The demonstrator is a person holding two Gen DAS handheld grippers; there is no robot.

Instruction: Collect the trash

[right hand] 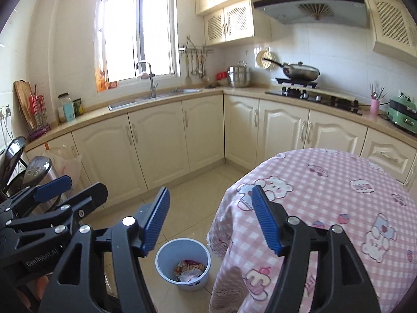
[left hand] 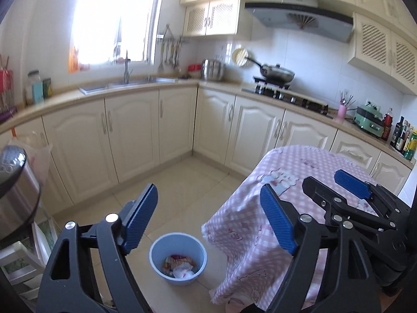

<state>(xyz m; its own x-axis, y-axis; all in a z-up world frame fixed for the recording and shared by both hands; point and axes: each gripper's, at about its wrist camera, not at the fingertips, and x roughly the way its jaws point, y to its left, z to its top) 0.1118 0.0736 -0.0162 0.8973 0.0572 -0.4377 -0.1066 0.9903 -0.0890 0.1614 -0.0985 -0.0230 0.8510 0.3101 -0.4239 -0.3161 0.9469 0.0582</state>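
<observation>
Bright daylight is pouring in through the big glass window point(right hand: 138, 31) over the steel sink, and in the left wrist view it is glowing so white that its frame is washing out. The left wrist picture is looking a bit smeared and blurry, while the right one is staying sharper. Both pictures are bending round at the edges, with dark corners.

Cream cabinets point(right hand: 156, 140), bright window point(right hand: 135, 31), tiled floor point(right hand: 192, 198), pink-checked table point(right hand: 325, 195).

Both grippers are held side by side, pointing forward and slightly down. The left gripper point(left hand: 208, 219) has its blue pads spread wide with nothing between them. The right gripper point(right hand: 211, 221) gapes just as wide.
</observation>
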